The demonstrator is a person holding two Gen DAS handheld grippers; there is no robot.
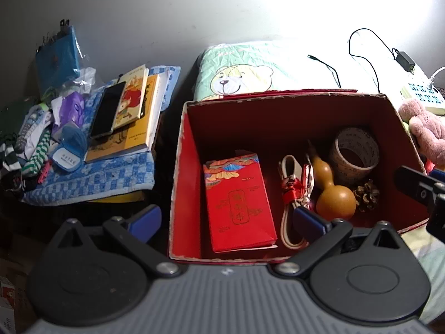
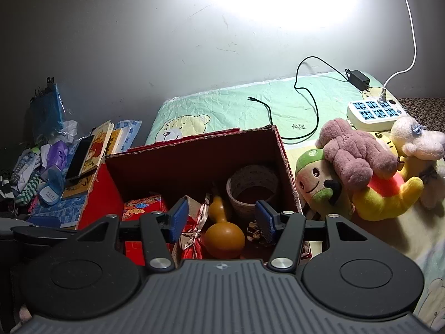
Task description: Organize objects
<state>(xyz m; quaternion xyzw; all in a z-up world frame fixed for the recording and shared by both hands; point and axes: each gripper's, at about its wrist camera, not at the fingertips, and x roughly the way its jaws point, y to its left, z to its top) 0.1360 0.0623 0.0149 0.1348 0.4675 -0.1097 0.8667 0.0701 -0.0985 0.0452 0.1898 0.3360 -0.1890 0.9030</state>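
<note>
An open red cardboard box (image 1: 192,172) (image 2: 194,153) stands on the bed. Inside lie a red packet (image 1: 239,203), a white cable tied with red ribbon (image 1: 289,192), a brown gourd (image 1: 333,194) (image 2: 224,233), a tape roll (image 1: 354,151) (image 2: 251,189) and a pine cone (image 1: 367,194). My left gripper (image 1: 226,218) hangs open over the box's near left edge, nothing between its blue pads. My right gripper (image 2: 222,218) is open above the gourd, its pads either side without touching it. Part of the right gripper (image 1: 422,192) shows in the left wrist view.
Left of the box, a blue checked cloth (image 1: 97,178) carries books (image 1: 136,111), a dark phone (image 1: 107,110), socks and small items. Plush toys (image 2: 361,167) lie right of the box. A power strip (image 2: 375,112), black adapter (image 2: 358,79) and cables rest on the green bear-print sheet (image 2: 222,105).
</note>
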